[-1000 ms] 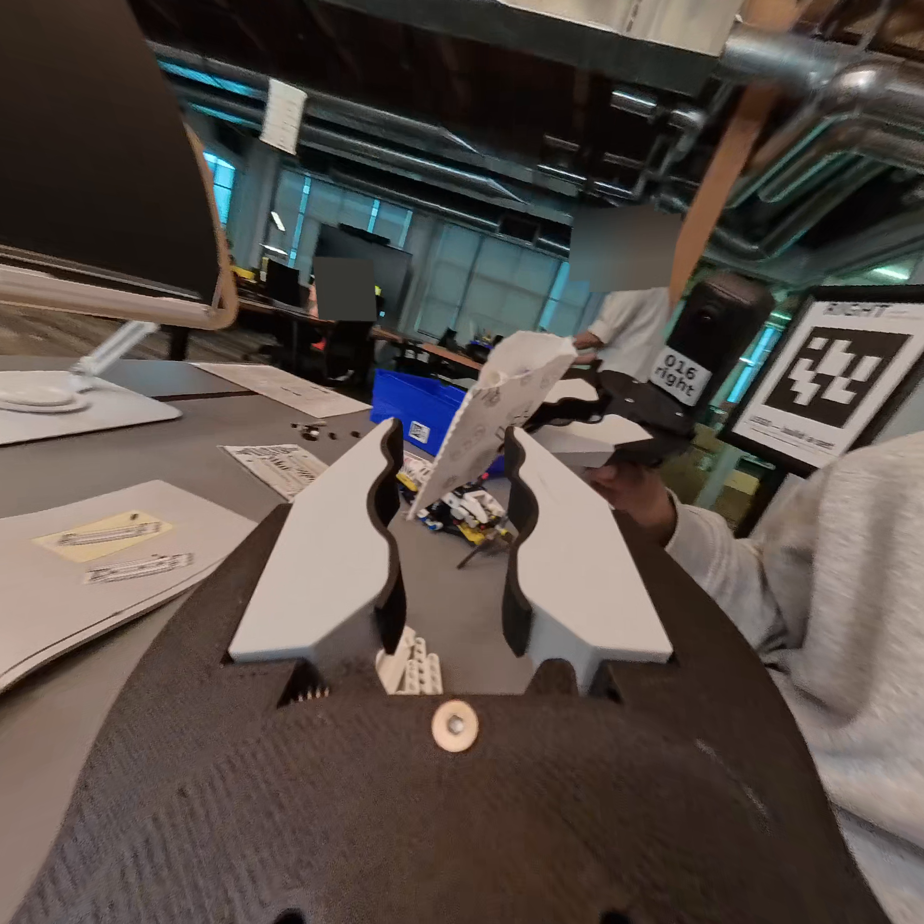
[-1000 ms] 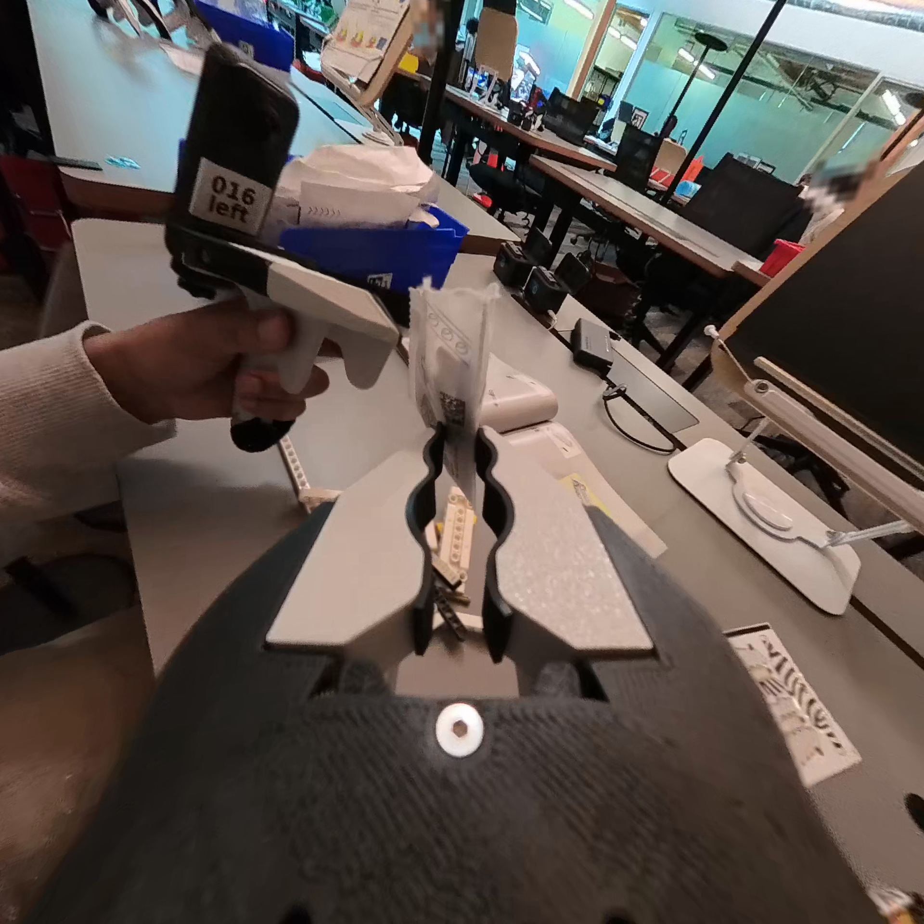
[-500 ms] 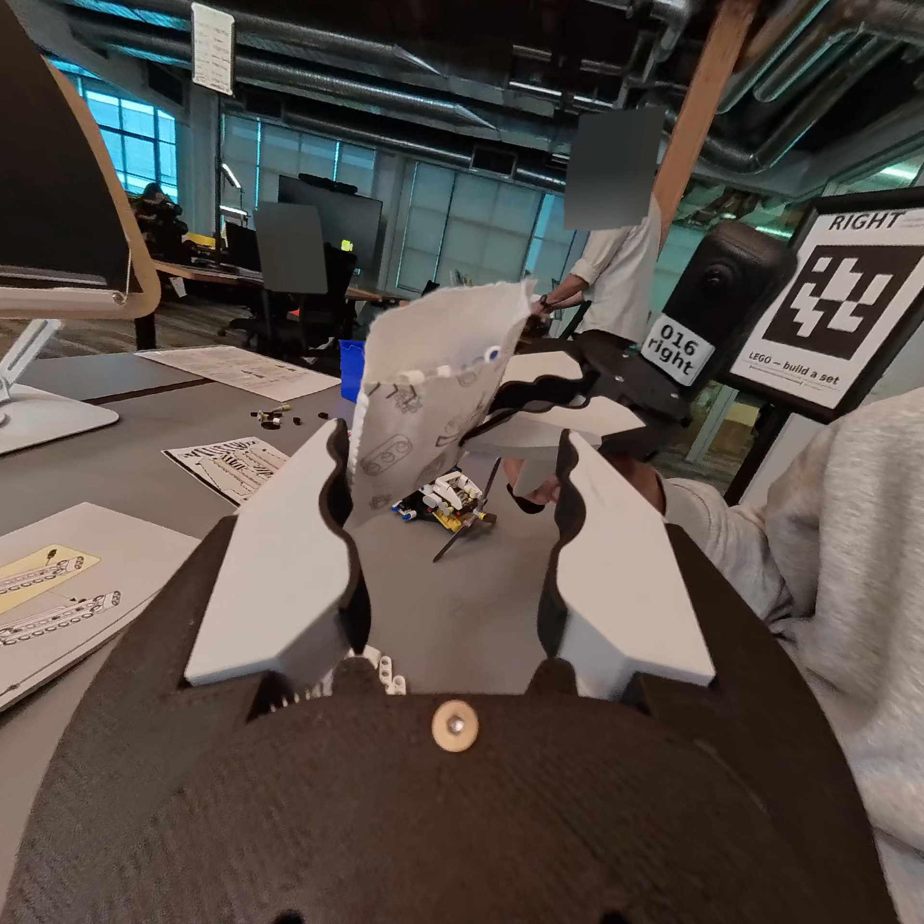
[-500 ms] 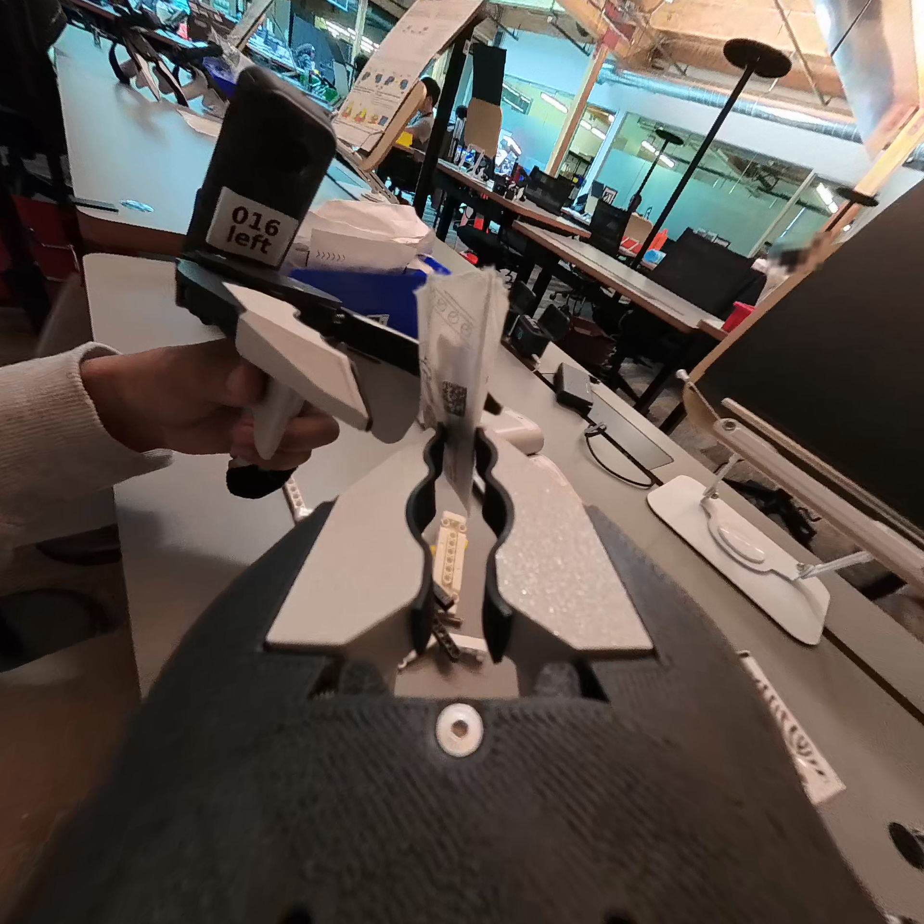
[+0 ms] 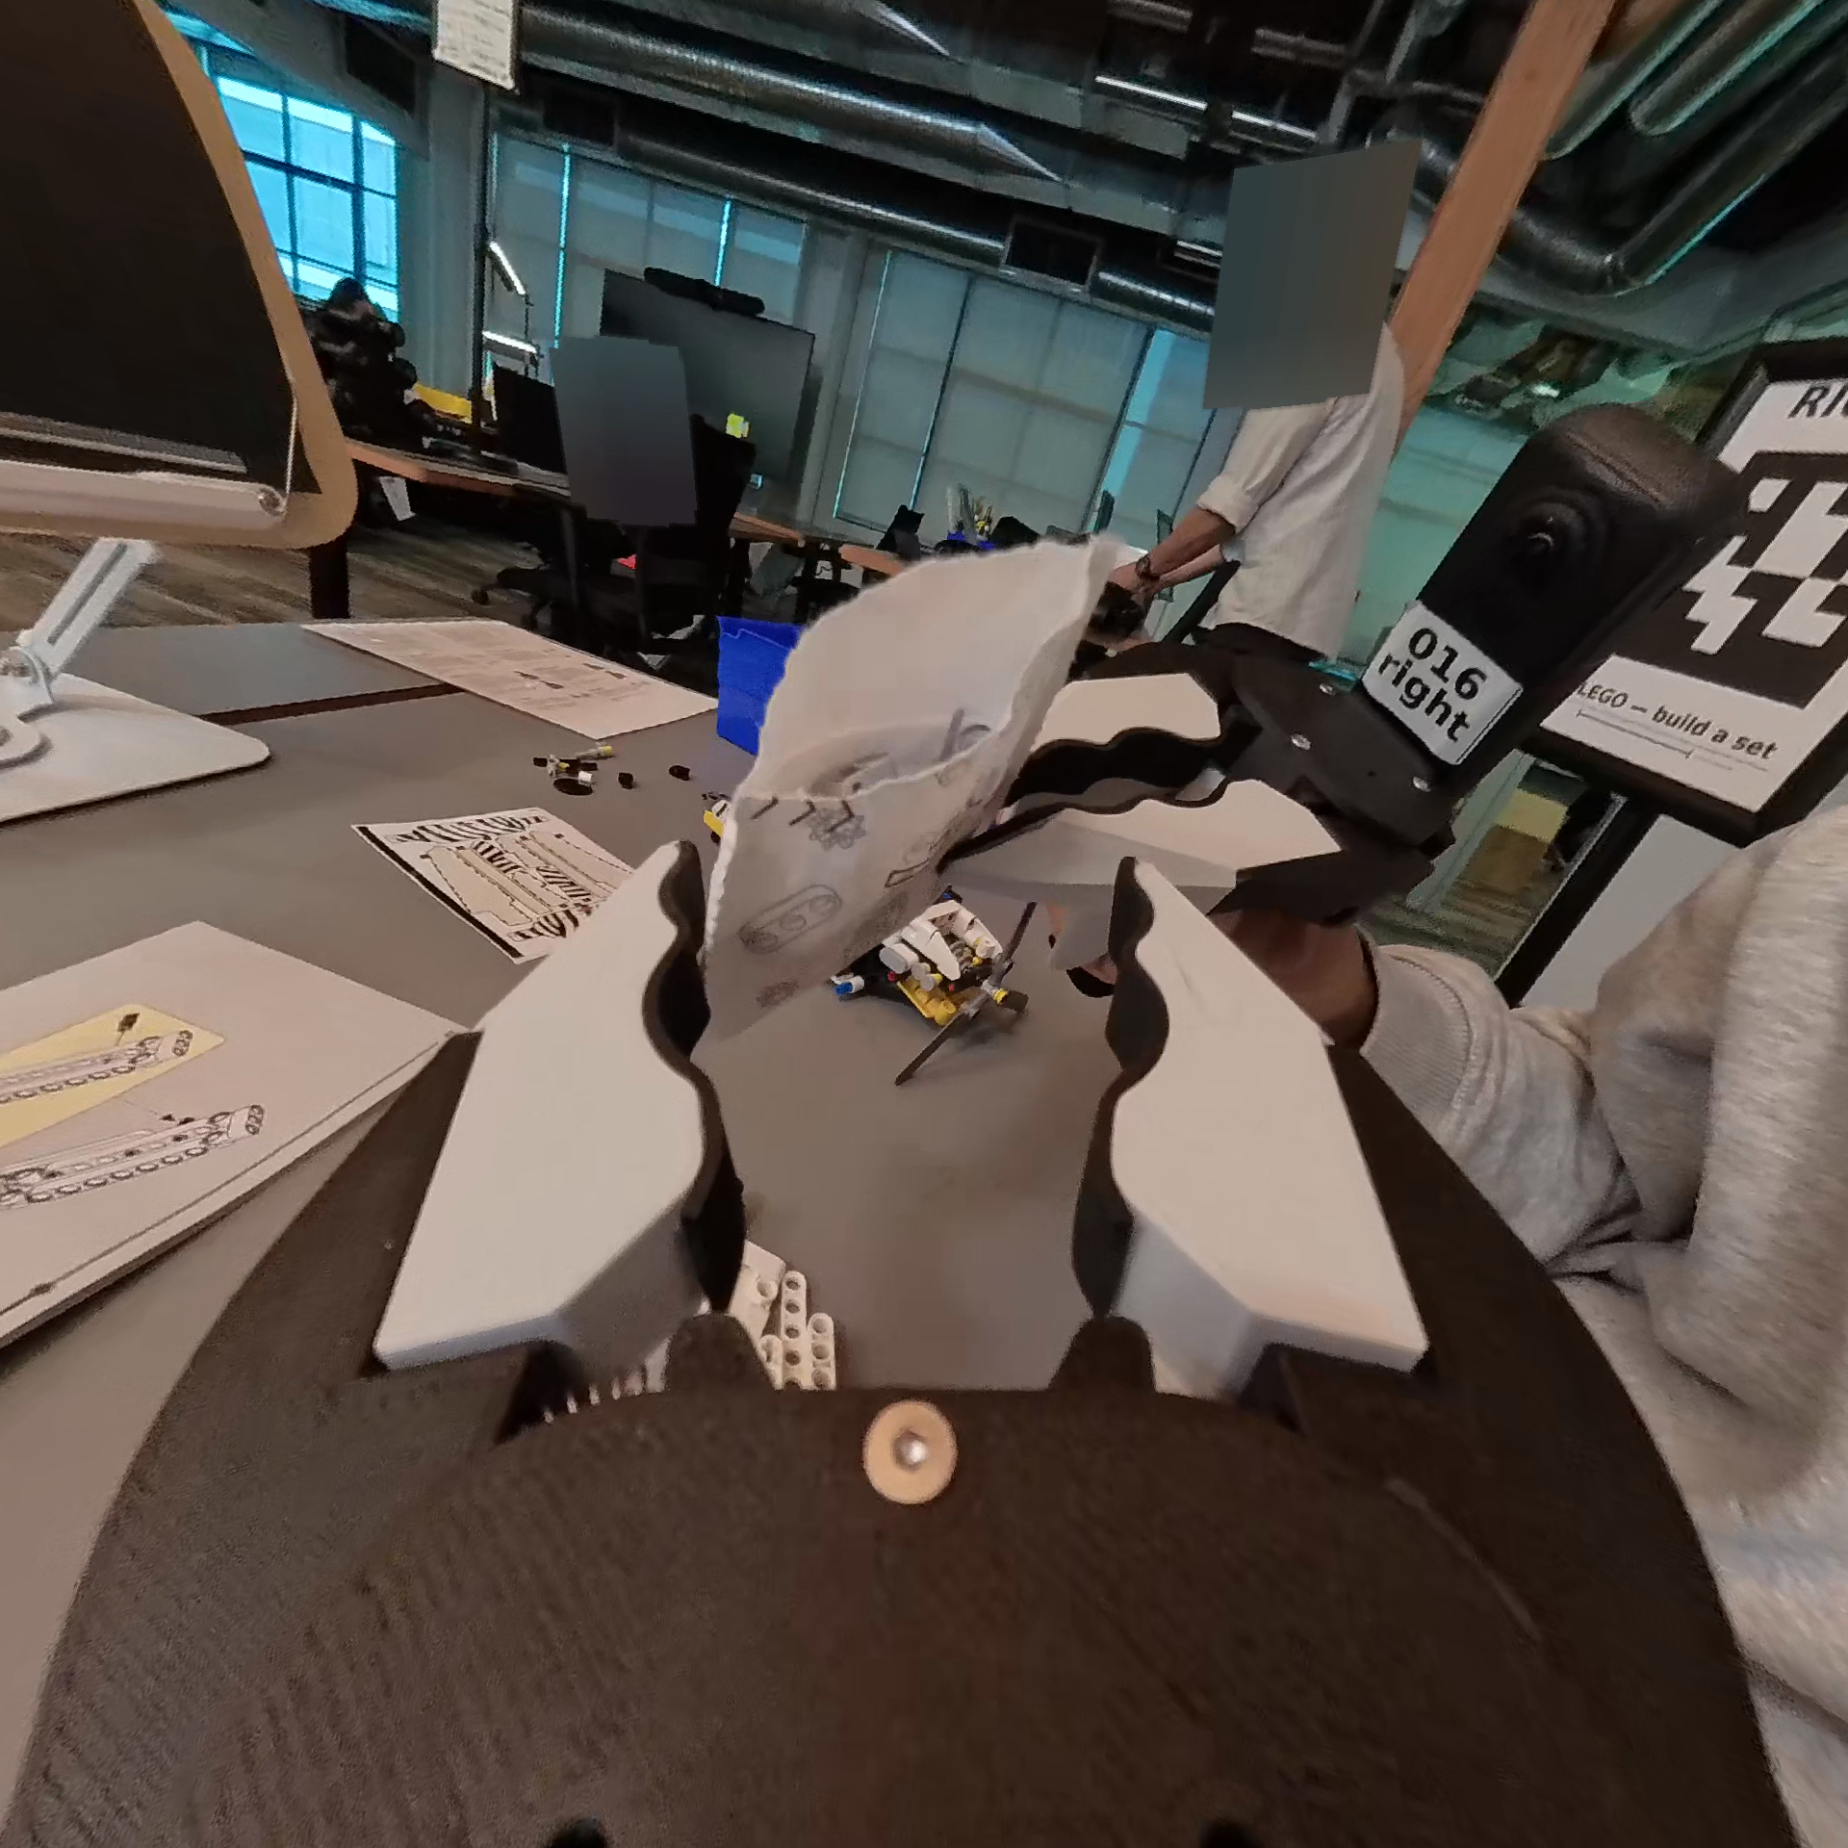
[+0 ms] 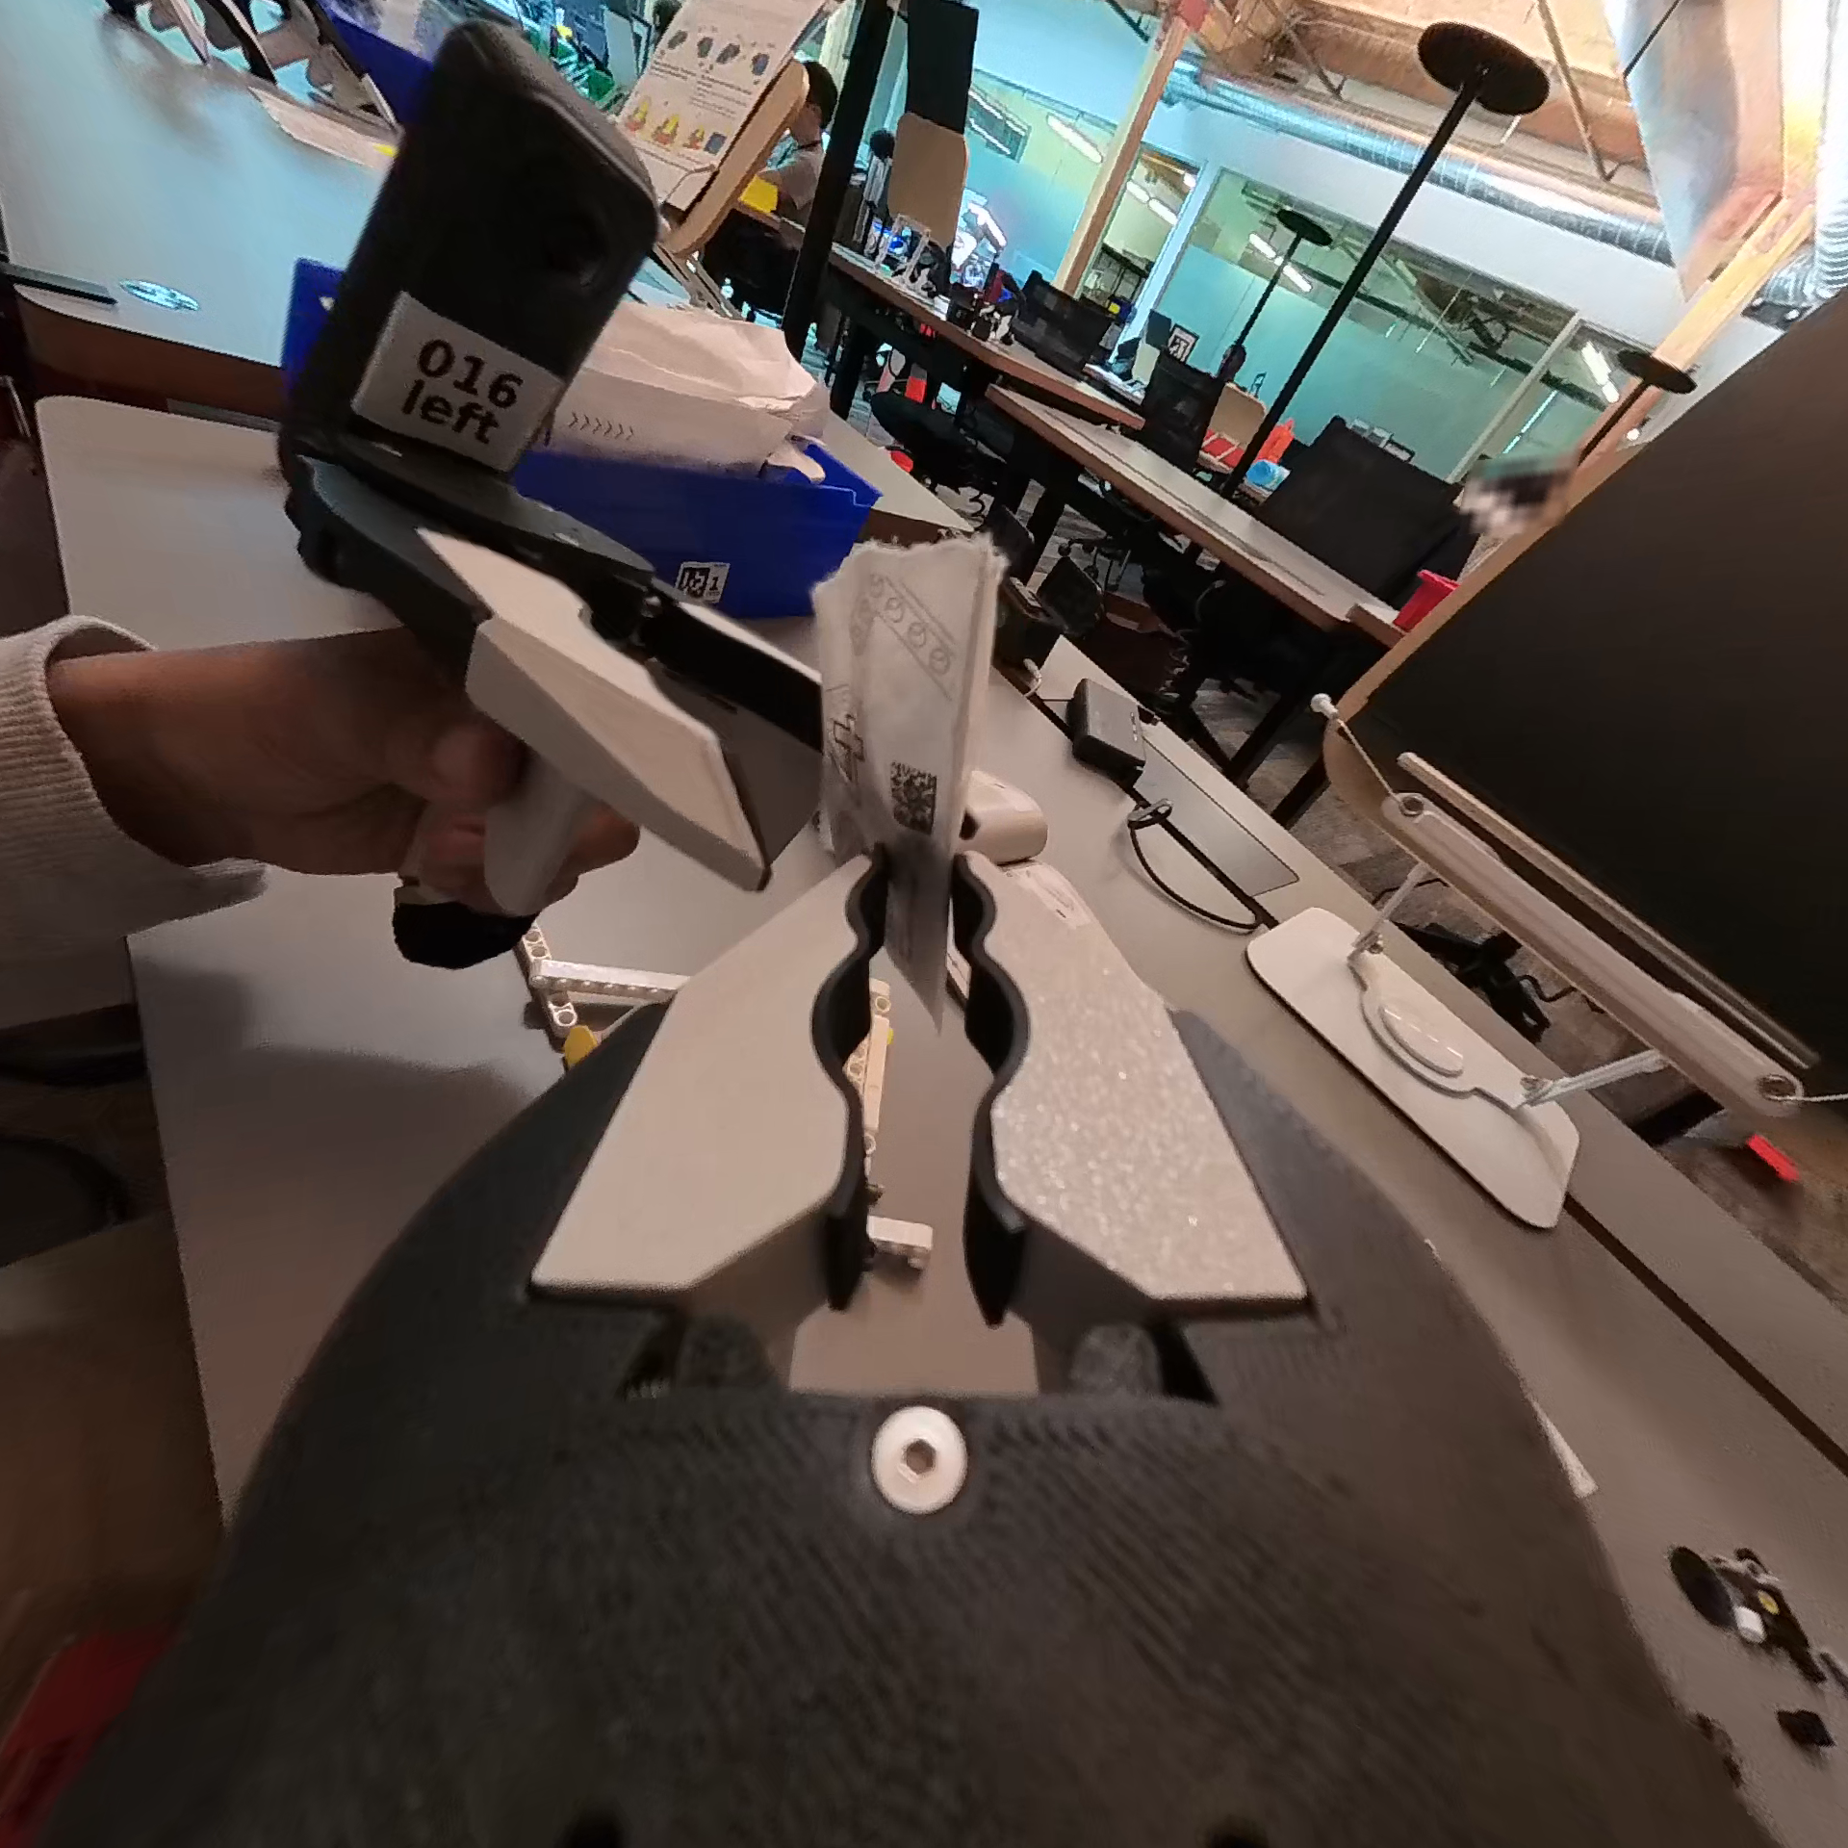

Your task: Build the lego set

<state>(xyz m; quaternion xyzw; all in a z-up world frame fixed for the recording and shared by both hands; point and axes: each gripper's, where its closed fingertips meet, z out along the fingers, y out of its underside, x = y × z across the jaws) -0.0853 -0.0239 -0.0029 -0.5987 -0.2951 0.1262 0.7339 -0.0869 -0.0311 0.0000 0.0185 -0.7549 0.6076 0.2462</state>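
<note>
The right gripper (image 6: 915, 890) pinches the white paper parts bag (image 5: 890, 780) aloft, probably to empty it. At its 10 o'clock, the left gripper (image 5: 900, 950) gapes empty beside the bag, above the half-built model (image 5: 930, 965) on the table (image 5: 250, 880).

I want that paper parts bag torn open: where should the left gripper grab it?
Judging by its pose, the free top edge of the paper bag: the right gripper pinches the bottom. Bring the open left gripper in from its own side, jaws across that flat edge.
</note>
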